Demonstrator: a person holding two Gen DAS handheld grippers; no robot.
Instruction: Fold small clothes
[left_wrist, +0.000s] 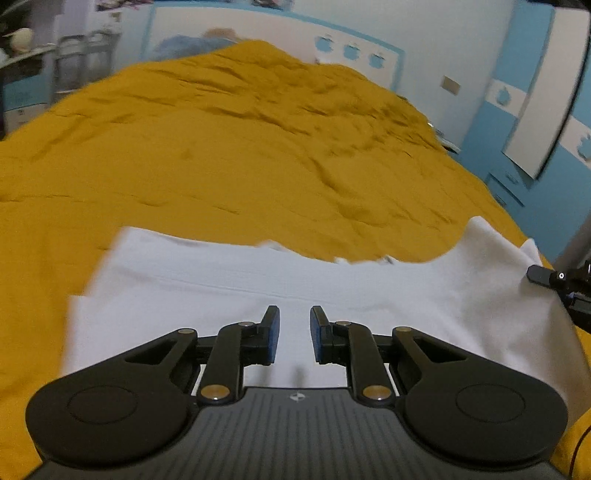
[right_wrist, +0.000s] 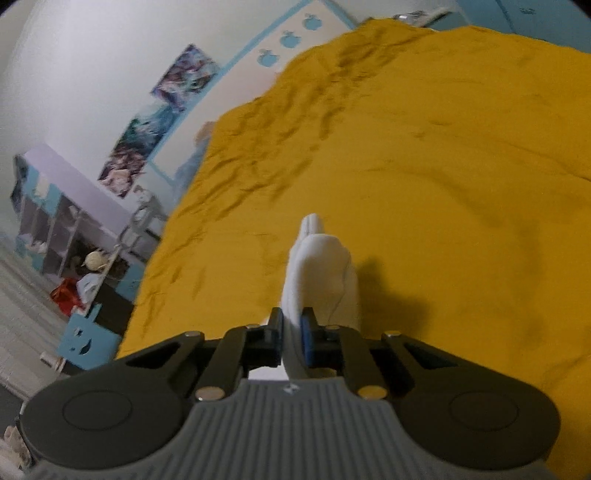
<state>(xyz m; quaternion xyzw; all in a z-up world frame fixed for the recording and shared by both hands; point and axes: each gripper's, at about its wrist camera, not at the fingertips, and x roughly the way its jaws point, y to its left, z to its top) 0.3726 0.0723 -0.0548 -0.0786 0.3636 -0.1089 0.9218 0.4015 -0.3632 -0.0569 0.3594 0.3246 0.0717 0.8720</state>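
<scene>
A white garment lies spread on the mustard-yellow bedspread, near the bed's front. My left gripper hovers over the garment's middle with its jaws open and nothing between them. My right gripper is shut on a bunched fold of the white garment, which sticks up between the blue pads and is lifted off the bedspread. In the left wrist view the right gripper's tip shows at the garment's raised right corner.
The wrinkled bedspread covers the whole bed. A white and blue headboard stands beyond it. Blue and white cupboards are to the right. Shelves with clutter and posters line the left wall.
</scene>
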